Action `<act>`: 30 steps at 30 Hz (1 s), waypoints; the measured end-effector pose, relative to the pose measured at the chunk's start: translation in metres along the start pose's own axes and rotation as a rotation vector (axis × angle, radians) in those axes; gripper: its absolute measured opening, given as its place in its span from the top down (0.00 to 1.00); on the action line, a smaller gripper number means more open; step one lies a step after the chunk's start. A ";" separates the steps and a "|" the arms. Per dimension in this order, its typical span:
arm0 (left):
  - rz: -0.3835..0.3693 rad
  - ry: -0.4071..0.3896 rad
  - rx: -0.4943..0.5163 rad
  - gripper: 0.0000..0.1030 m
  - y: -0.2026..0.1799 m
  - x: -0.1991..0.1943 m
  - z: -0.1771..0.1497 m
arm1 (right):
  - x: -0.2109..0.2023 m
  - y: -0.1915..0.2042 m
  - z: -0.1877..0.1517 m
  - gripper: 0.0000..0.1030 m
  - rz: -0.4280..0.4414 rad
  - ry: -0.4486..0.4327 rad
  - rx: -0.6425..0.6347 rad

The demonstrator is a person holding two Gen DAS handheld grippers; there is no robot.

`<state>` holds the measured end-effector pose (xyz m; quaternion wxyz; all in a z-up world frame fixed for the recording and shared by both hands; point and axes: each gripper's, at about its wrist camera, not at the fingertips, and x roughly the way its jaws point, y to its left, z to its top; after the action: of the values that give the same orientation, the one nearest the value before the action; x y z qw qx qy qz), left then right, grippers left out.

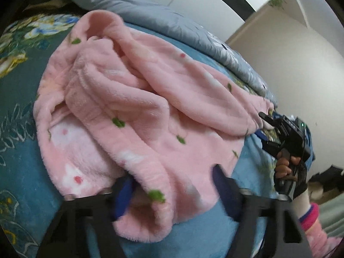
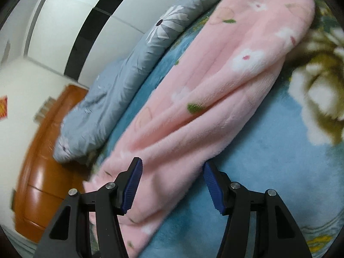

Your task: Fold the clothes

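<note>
A pink fleece garment (image 1: 137, 99) with white flowers and green leaves lies crumpled on a blue floral bedspread (image 1: 19, 111). My left gripper (image 1: 172, 176) is open, its blue-padded fingers (image 1: 123, 195) straddling a tube-like end of the garment, a sleeve or leg. My right gripper (image 2: 173, 173) is open, its fingers on either side of the other end of the pink garment (image 2: 215, 90) without pinching it. The right gripper also shows in the left wrist view (image 1: 265, 130) at the garment's far right edge, held by a hand.
A grey flowered quilt (image 1: 172, 19) is bunched along the far side of the bed, also in the right wrist view (image 2: 120, 81). A wooden headboard or cabinet (image 2: 45, 161) stands at the left. White walls lie behind. The blue bedspread (image 2: 268, 161) extends right of the garment.
</note>
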<state>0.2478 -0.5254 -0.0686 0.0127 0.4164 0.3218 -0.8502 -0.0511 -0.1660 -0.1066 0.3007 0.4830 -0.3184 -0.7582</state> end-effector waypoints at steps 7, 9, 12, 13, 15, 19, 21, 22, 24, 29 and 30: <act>0.010 -0.086 -0.033 0.92 0.005 -0.021 0.003 | -0.011 0.014 0.005 0.95 0.008 -0.028 0.014; 0.002 -0.172 -0.011 0.92 0.002 -0.047 0.008 | -0.024 0.020 0.007 0.95 0.024 -0.062 0.004; -0.018 -0.292 0.019 0.92 0.002 -0.091 0.016 | -0.057 0.040 0.011 0.96 0.063 -0.136 -0.056; -0.027 -0.328 0.028 0.92 0.003 -0.106 0.019 | -0.069 0.048 0.012 0.96 0.078 -0.161 -0.078; -0.042 -0.378 0.051 0.92 0.004 -0.131 0.021 | -0.096 0.067 0.011 0.96 0.101 -0.211 -0.131; -0.078 -0.445 0.119 0.92 -0.001 -0.177 0.013 | -0.150 0.105 -0.001 0.96 0.140 -0.308 -0.247; -0.080 -0.488 0.150 0.92 -0.003 -0.196 0.008 | -0.179 0.127 -0.008 0.96 0.168 -0.357 -0.305; -0.064 -0.509 0.165 0.92 -0.005 -0.202 0.006 | -0.190 0.136 -0.010 0.96 0.176 -0.377 -0.334; -0.020 -0.526 0.171 0.92 0.000 -0.211 0.004 | -0.198 0.156 -0.006 0.96 0.175 -0.395 -0.388; 0.046 -0.509 0.071 0.92 0.028 -0.200 0.003 | -0.150 0.196 0.035 0.96 0.101 -0.323 -0.430; 0.067 -0.512 0.051 0.92 0.033 -0.199 0.004 | -0.134 0.204 0.045 0.96 0.073 -0.303 -0.432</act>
<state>0.3841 -0.6026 0.0581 0.1114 0.1981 0.2724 -0.9350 -0.0150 -0.1811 0.1381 0.3728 0.2766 -0.2079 -0.8610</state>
